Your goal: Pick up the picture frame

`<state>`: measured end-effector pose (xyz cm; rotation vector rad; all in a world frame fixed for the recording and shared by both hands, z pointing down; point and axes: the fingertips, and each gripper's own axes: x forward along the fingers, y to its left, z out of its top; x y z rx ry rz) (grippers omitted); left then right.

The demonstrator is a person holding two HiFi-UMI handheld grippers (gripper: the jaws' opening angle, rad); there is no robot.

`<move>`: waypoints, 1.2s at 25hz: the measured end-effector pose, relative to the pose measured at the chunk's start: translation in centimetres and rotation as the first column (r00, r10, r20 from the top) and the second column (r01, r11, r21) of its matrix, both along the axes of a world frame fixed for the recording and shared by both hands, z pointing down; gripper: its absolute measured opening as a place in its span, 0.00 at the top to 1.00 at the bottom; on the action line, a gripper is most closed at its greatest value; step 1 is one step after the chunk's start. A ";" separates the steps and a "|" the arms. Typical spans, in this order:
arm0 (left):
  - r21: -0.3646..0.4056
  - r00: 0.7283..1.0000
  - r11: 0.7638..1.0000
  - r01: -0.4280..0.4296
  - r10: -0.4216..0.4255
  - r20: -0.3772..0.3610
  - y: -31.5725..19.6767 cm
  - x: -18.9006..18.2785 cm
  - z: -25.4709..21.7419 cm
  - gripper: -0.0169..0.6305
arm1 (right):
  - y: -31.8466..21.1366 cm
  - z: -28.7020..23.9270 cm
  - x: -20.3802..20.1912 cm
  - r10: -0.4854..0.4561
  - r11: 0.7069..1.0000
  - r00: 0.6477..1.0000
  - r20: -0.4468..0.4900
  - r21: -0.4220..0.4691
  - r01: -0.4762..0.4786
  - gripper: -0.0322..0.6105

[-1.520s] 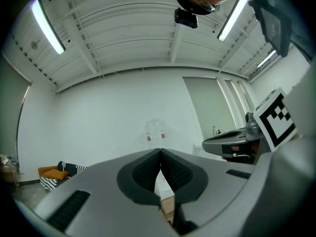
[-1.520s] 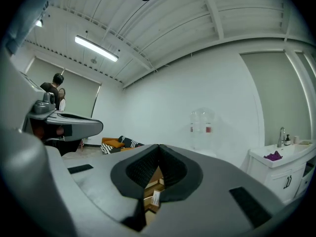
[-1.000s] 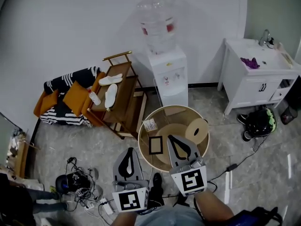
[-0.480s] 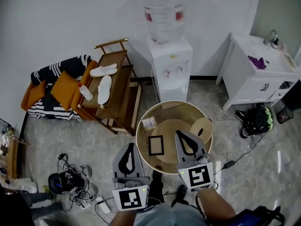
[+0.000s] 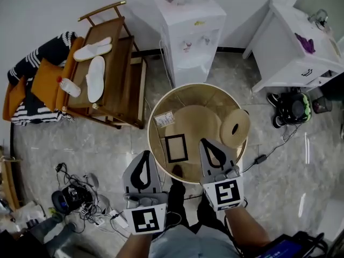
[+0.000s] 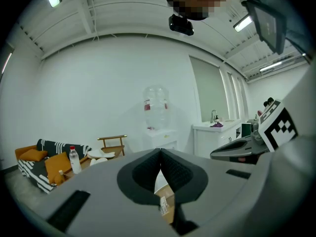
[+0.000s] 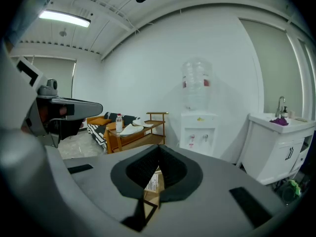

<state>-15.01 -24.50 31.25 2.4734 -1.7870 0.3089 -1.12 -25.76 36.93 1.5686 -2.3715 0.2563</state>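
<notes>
Unless the closed, empty left tongs (image 5: 145,156) and right tongs (image 5: 206,144) are opened, the flat picture frame (image 5: 176,148) at centre may be shoved, not gripped.

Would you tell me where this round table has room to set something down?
Bare: on the round table, the far half between white card and wooden disc, and the middle right of the picture frame. Crowded: the near edge, where left hand-held gripper and right hand-held gripper flank the frame.

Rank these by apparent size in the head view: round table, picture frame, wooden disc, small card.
1. round table
2. wooden disc and picture frame: about alike, so unranked
3. small card
</notes>
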 end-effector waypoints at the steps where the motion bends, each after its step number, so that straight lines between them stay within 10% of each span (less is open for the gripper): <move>1: -0.020 1.000 1.000 -0.007 0.007 -0.001 -0.6 -0.2 1.2 0.95 | -0.5 1.3 -0.3 0.005 1.000 1.000 -0.001 -0.021 -0.005 0.93; 30: -0.350 0.994 0.930 -0.108 0.099 -0.045 -4.3 -1.9 24.9 0.95 | 0.2 28.6 -3.9 0.060 0.885 0.997 -0.038 -0.460 -0.071 0.93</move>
